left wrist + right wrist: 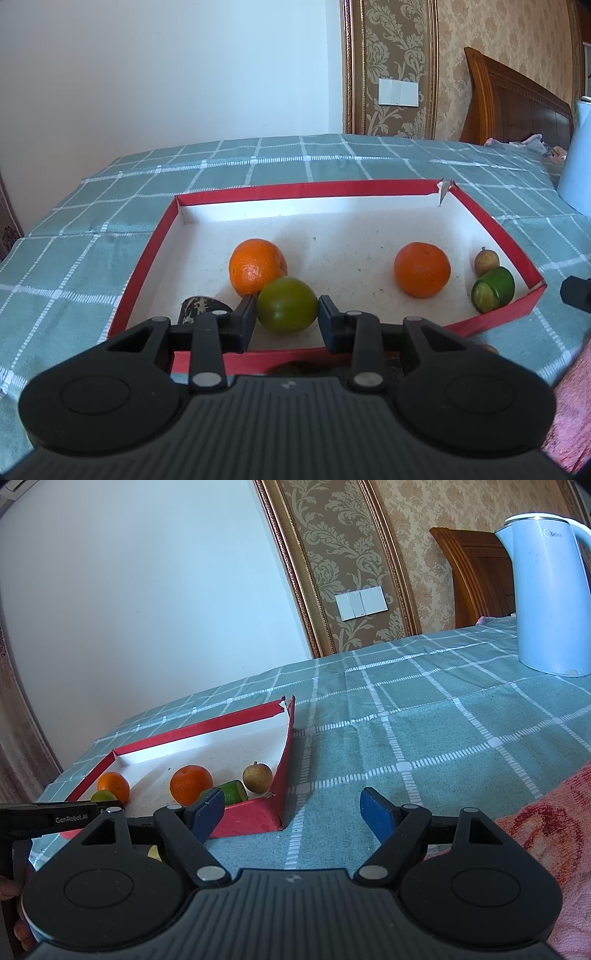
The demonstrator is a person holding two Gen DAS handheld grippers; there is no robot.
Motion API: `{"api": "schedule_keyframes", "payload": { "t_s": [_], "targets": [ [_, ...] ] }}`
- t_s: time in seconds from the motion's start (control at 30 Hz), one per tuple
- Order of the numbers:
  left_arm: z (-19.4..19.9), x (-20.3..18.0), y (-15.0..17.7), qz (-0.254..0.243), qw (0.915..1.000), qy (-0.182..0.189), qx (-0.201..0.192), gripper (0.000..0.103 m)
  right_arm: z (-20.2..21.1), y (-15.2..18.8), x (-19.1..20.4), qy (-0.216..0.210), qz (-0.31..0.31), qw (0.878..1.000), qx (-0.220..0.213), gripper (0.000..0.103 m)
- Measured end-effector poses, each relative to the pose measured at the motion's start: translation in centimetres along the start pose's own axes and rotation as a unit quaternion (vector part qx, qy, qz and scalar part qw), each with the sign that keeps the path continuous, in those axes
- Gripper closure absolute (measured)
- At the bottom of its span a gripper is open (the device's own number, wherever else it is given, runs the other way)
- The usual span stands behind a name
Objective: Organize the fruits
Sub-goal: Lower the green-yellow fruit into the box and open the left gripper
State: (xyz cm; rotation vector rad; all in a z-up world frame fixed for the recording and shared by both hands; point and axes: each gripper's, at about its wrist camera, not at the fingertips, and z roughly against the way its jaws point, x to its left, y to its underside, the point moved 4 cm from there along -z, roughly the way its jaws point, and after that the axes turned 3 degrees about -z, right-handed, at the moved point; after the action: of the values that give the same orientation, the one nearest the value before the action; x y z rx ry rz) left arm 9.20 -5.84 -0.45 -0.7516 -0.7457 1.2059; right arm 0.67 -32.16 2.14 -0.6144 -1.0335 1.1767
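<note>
My left gripper [287, 310] pinches the green fruit [287, 311] over the tray's [495, 221] near edge, against an orange [257, 266]. I'd lower it gently before letting go. My right gripper [295, 814] hangs spread, empty, beside the tray.

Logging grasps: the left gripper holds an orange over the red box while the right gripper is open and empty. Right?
Not quite: the left gripper holds a green fruit, not an orange, as the left wrist view shows. It is over the red box, and the right gripper is open and empty.
</note>
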Motion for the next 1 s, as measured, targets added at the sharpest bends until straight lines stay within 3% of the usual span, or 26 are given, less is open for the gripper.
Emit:
{"api": "schedule_keyframes", "payload": {
  "t_s": [0.43,1.0],
  "targets": [
    [-0.24,-0.46,0.06,-0.007,0.9996,-0.025,-0.004,0.068,0.00,-0.04,-0.05,0.000,0.000,1.000,0.001,0.022],
    [-0.07,-0.38,0.16,-0.004,0.9996,-0.028,-0.008,0.068,0.00,-0.08,-0.20,0.002,-0.002,1.000,0.001,0.022]
  ]
}}
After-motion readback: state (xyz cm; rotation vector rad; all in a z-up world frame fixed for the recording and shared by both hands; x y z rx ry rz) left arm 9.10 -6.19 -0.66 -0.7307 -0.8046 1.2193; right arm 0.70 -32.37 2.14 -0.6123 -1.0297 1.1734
